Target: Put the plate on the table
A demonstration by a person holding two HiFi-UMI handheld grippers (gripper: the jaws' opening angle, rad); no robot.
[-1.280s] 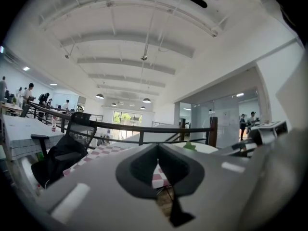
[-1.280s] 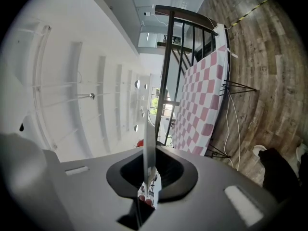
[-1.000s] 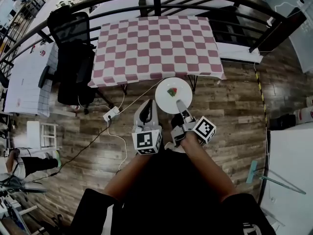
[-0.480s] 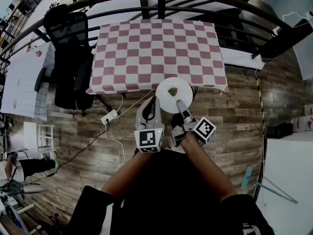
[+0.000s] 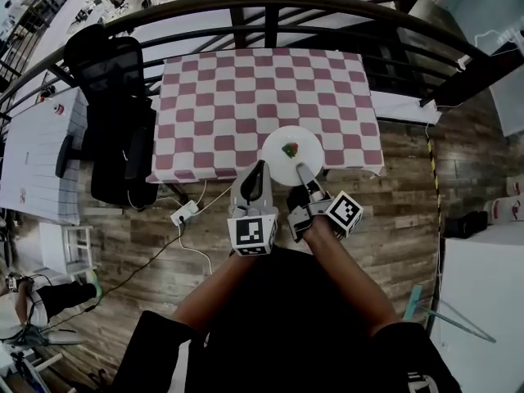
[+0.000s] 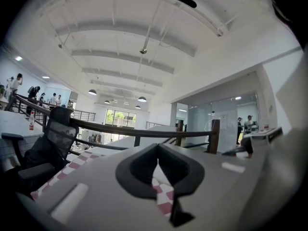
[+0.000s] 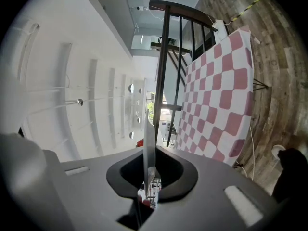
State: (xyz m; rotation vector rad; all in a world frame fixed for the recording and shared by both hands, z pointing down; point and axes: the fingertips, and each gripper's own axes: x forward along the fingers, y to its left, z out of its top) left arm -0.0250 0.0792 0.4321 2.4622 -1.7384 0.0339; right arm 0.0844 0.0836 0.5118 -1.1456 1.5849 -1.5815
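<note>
Wood-plank flooring and a curved dark railing (image 5: 270,2) frame a table (image 5: 262,88) covered in a pink-and-white checked cloth. The right gripper (image 5: 301,170) has its jaws pinched onto the near rim of a white plate (image 5: 286,166). In the right gripper view the plate (image 7: 147,138) stands edge-on as a thin blade clamped in the right gripper (image 7: 148,177). A small red-and-green item (image 5: 290,150) lies near the plate's centre. The plate overlaps the near edge of the tabletop, toward its near right corner; whether it touches the cloth cannot be told. Just left of it, the left gripper (image 5: 257,177) points at the same near edge. In its own view the left gripper (image 6: 161,186) has its jaws drawn together with nothing held, only a thin sliver of checked cloth showing past them. Beyond the table's left edge stands a black office chair (image 5: 110,64). A white power strip (image 5: 182,214) lies on the floor below the near left corner.
</note>
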